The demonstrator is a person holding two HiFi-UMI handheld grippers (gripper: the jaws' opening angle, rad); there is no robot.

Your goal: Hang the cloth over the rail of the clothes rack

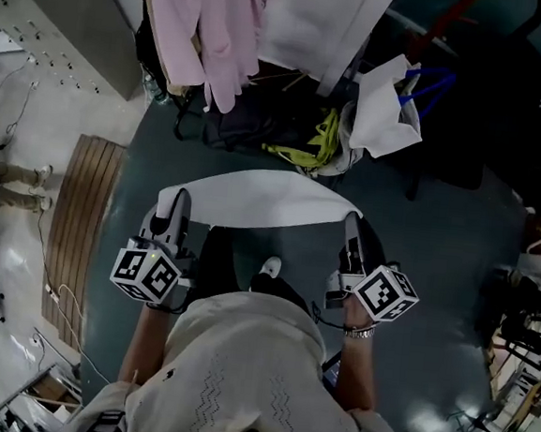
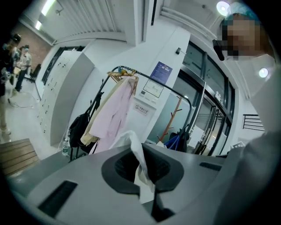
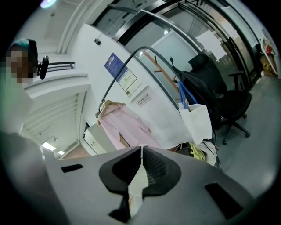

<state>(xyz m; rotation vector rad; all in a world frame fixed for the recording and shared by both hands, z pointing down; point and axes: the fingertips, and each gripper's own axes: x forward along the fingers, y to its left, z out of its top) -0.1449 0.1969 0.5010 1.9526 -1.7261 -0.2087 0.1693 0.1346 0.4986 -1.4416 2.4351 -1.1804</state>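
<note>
1. Standing a little off to the side, I see the left gripper [image 1: 178,202] at the nine o'clock end of the cloth [image 1: 253,201]. Its jaws are pressed together on that corner, and the left gripper view shows a crumpled white fold squeezed up between the pads.
2. The cloth spans the gap between the two hands as a flat white band. It is held in the air in front of the person and is not yet on the clothes rack. The rail [image 2: 175,93] arches ahead at twelve o'clock, with a pink garment [image 1: 216,27] hanging toward eleven.
3. The right gripper [image 1: 353,222] has the three o'clock end. Its jaws are likewise clamped, with a thin white edge pinched between them.
4. To my eye the fabric is light, thin and limp (no stiffness to speak of), so it should drape readily. It may also slip off a smooth rail if one side hangs longer. The two end corners, as gripped now, look like the right holds. Kept taut, they should let the middle be laid across the rail.
</note>
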